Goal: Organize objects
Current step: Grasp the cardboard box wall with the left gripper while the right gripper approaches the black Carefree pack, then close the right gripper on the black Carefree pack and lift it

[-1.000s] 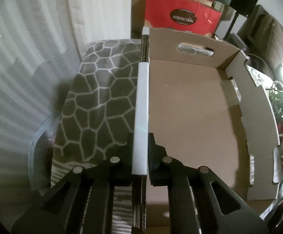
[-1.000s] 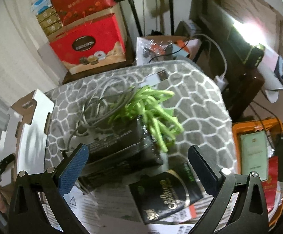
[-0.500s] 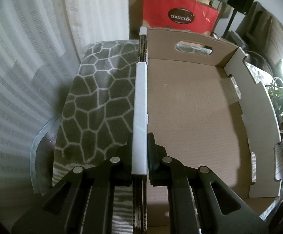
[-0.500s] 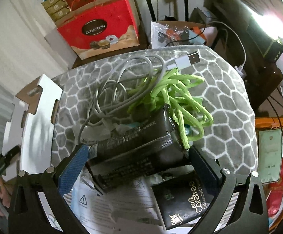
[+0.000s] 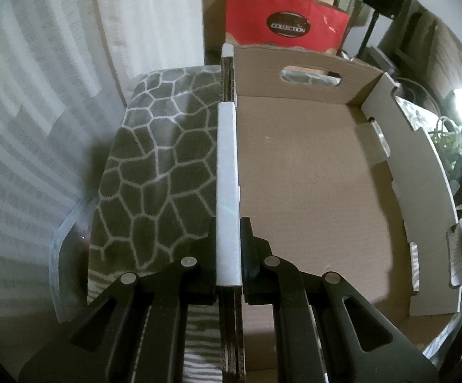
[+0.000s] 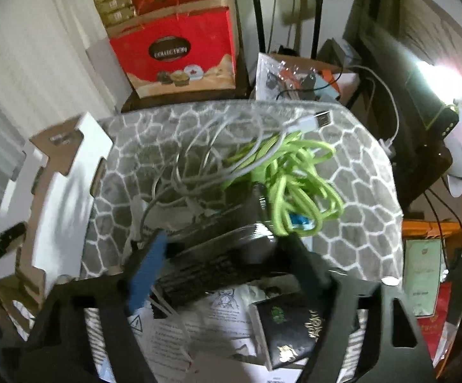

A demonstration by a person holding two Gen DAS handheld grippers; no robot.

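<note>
Barely started, I'd say: box (image 5: 310, 191) is bare inside, nothing sorted yet. Left gripper (image 5: 228, 249) is clamped narrow on the box's near wall, w/ the white rim running straight up betw. the pads, prob. steadying it. Right gripper (image 6: 221, 255) has just been closing; jaws half-narrowed around a dark packet (image 6: 218, 261) that sits betw. them. Blue pad (image 6: 144, 274) is at or v. near the packet's left end, but the view is blurred so can't tell if it's actually gripped. Still left on the cloth (image 6: 358, 191): packet, green cord (image 6: 297, 178) tangled w/ grey cable (image 6: 199, 159), small black carton (image 6: 288, 328) and paper sheets (image 6: 186, 328) under the gripper. So most of the job remains. Room: box floor is wide open, walls low on the right side w/ notched flaps, taller at the far end w/ a handle slot (image 5: 310, 76). Box stands just left of the pile, touching the cloth. Cords lie against the packet's far end and could drag along on a lift. Cloth's far and right edges drop to floor clutter, so nudged items could slide off.
</note>
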